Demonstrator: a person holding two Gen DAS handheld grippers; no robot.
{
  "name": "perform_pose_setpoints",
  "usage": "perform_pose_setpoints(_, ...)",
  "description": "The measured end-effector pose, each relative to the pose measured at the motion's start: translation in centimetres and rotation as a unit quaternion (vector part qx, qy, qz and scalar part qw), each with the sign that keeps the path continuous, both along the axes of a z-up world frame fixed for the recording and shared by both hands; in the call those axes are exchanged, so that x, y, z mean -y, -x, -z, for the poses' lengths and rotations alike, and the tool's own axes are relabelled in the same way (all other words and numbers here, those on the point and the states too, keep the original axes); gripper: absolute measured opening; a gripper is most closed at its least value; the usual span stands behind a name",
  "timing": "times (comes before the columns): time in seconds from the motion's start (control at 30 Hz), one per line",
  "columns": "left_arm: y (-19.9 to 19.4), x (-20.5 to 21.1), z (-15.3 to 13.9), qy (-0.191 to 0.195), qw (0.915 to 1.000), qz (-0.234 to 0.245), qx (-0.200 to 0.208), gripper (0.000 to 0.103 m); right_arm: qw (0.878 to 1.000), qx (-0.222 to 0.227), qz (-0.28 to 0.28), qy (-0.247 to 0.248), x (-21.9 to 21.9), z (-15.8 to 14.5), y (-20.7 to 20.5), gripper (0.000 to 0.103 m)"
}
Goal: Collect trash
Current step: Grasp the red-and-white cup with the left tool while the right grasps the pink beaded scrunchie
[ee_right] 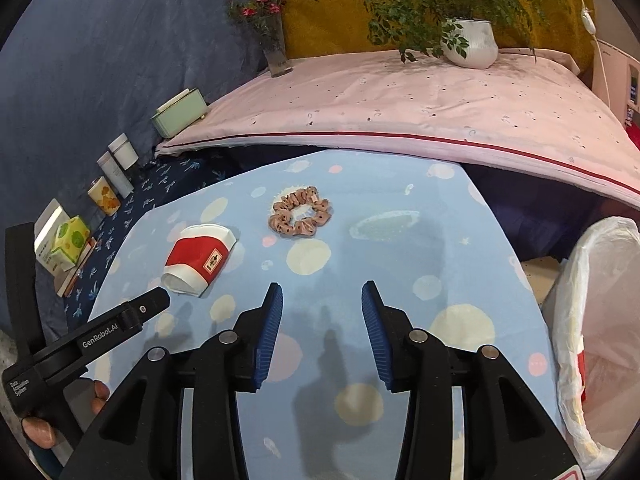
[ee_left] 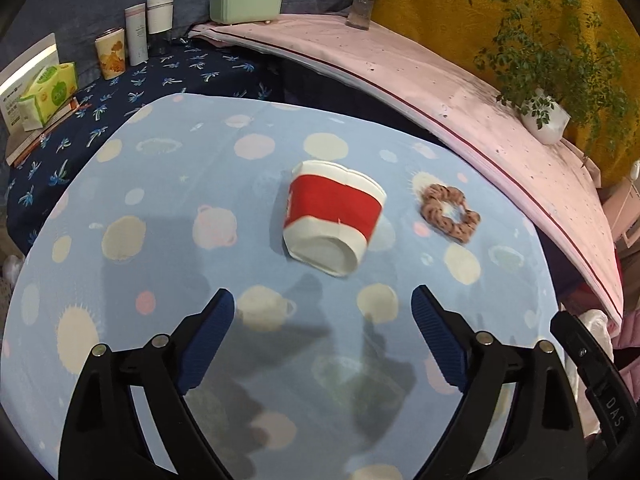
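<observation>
On spotted cloth [ee_left: 160, 208], crushed red cup [ee_left: 334, 222], scrunchie [ee_left: 450, 213], both jaws gaping empty, right view alone shows lined bin [ee_right: 596, 320].

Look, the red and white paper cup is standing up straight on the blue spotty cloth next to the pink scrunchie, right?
Not quite. The paper cup is lying on its side and looks squashed, not standing up, as the left wrist view shows. The rest is right: it is on the blue spotty cloth, next to the pink scrunchie.

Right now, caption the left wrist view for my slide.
Open left gripper hovers short of crushed red-and-white paper cup beside pink scrunchie.
</observation>
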State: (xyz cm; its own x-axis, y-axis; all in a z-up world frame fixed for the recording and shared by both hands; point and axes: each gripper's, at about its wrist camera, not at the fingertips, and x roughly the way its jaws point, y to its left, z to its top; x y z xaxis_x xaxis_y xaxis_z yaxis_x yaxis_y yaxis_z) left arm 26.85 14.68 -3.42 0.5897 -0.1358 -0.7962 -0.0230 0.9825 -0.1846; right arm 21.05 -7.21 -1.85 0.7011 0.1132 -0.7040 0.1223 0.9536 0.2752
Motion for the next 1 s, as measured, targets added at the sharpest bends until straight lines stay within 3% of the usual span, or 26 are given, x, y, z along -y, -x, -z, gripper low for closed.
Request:
perform_pose_setpoints(0.47, -6.4, 0.3, 3.0, -0.023, 0.9995, 0.002, -0.021, 0.093, 1.000, -0.027, 0.009, 0.002, -0.5, 3.0, -10.2, 0.046)
perform_pose_setpoints(0.7, -8.0, 0.7, 3.9, -0.024, 0.9995, 0.006, -0.021, 0.092, 0.998, -0.057, 0.014, -0.036, 0.0, 5.3, -13.9, 0.046)
perform_pose_setpoints(0.83, -8.3, 1.2, 4.4, -0.025, 0.9992, 0.018, -0.026, 0.080, 0.997, -0.070, 0.011, -0.031, -0.4, 6.5, -15.0, 0.047)
perform_pose_setpoints(0.93, -8.2, 1.5, 4.6, -0.028, 0.9989, 0.027, -0.025, 0.066, 0.998, -0.064, 0.011, -0.003, -1.0, 6.6, -15.1, 0.037)
perform_pose_setpoints(1.0, -8.0, 1.4, 4.5, -0.023, 0.9991, 0.027, -0.024, 0.066, 0.998, -0.066, 0.010, 0.011, -1.1, 6.7, -15.0, 0.025)
